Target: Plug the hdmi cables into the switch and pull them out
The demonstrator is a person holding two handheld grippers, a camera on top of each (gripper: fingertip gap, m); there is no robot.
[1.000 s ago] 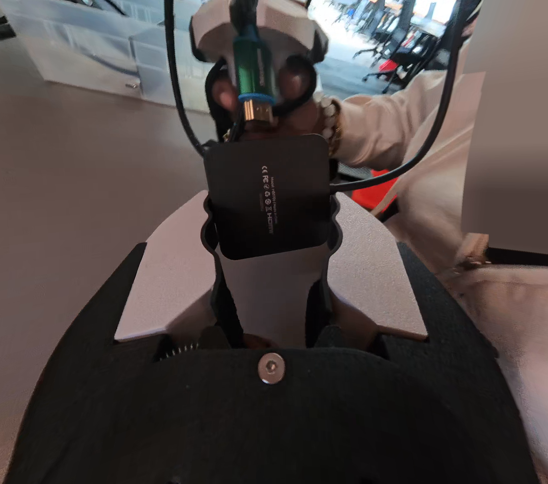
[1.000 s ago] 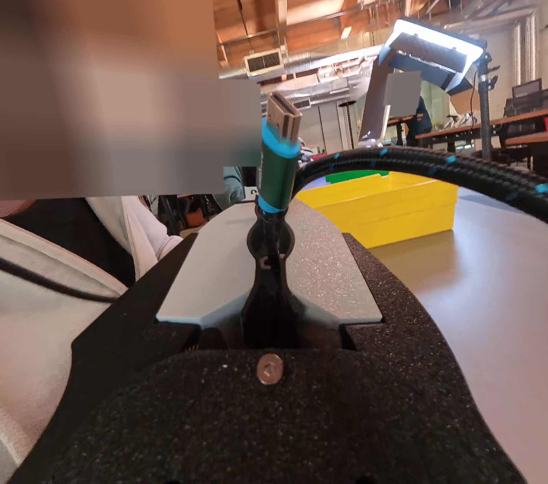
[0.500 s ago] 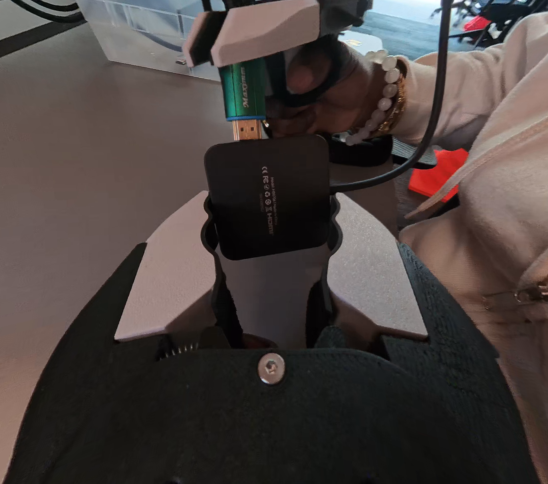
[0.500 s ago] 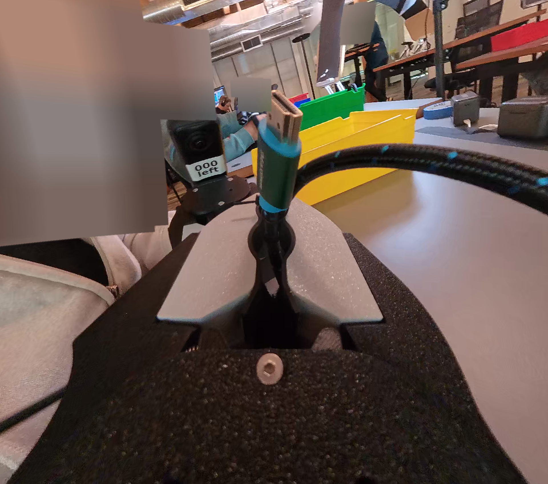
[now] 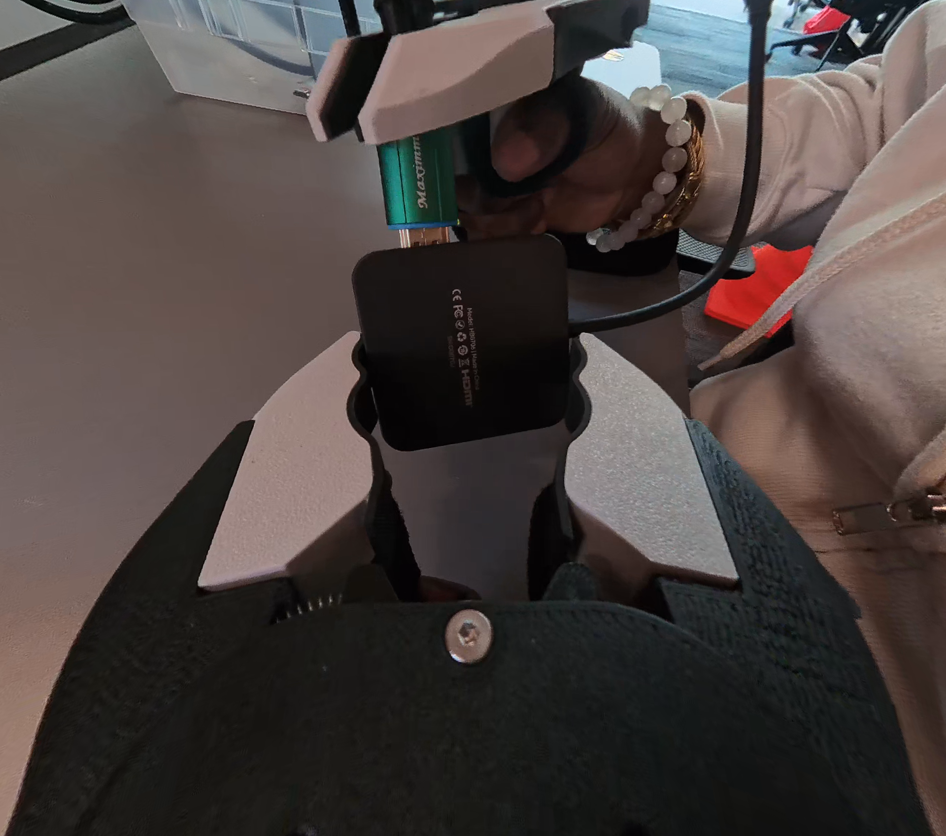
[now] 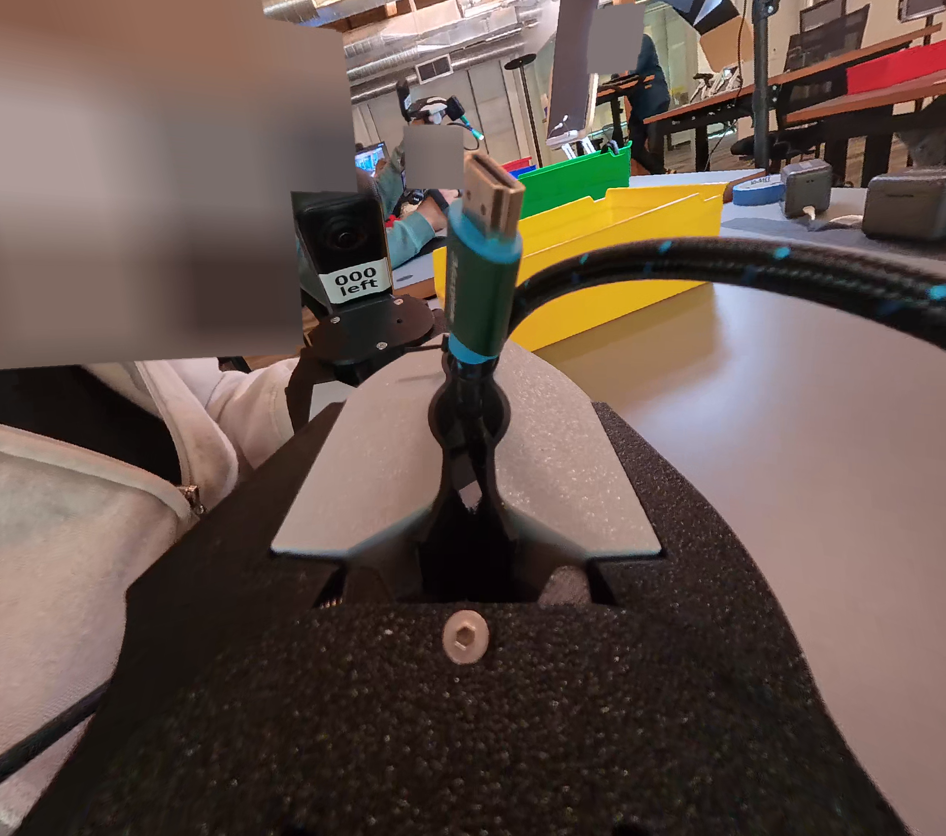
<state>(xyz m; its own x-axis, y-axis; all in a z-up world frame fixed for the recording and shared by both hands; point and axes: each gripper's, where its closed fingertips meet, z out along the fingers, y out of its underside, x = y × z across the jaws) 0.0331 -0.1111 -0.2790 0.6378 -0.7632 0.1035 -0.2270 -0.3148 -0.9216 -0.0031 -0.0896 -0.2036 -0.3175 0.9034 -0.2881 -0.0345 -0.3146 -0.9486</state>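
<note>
The black switch [image 5: 463,340], white printed markings on its face, is clamped between the left gripper [image 5: 468,381] fingers above the grey tabletop [image 5: 153,279]. The right gripper [image 6: 468,401] fingers pinch the green hdmi plug [image 5: 418,191], its gold tip touching the switch's far edge; the port is hidden. A clear bin [image 5: 215,33] stands behind, office chairs beyond.

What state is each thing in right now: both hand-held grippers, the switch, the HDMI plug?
Left hand-held gripper: shut on the switch.
Right hand-held gripper: shut on the HDMI cable just behind the plug.
Switch: held off the table.
HDMI plug: gold tip at the switch's edge, seating not visible.
</note>
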